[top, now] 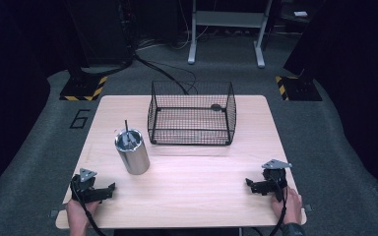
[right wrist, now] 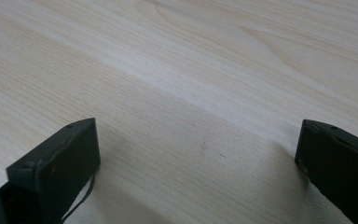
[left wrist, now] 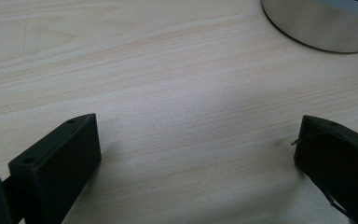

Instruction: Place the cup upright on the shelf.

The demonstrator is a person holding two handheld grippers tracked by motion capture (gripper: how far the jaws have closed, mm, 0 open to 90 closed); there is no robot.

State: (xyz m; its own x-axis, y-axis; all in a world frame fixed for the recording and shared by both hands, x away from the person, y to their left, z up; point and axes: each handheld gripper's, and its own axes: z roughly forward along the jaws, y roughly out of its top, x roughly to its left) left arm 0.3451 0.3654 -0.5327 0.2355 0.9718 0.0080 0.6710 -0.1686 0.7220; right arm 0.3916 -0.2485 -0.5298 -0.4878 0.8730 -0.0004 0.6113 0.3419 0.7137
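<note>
Your left tongs (top: 112,187) and right tongs (top: 248,183) gape wide, empty, on the surface (top: 192,187); steel canister (top: 132,151) near the left, wire basket (top: 192,114) beyond.

In the left gripper view the steel canister (left wrist: 321,23) runs off the frame at one o'clock (just its lower wall remains). In the high view, the small dark object (top: 216,106) in the wire basket (top: 192,114) is too tiny to identify.
</note>
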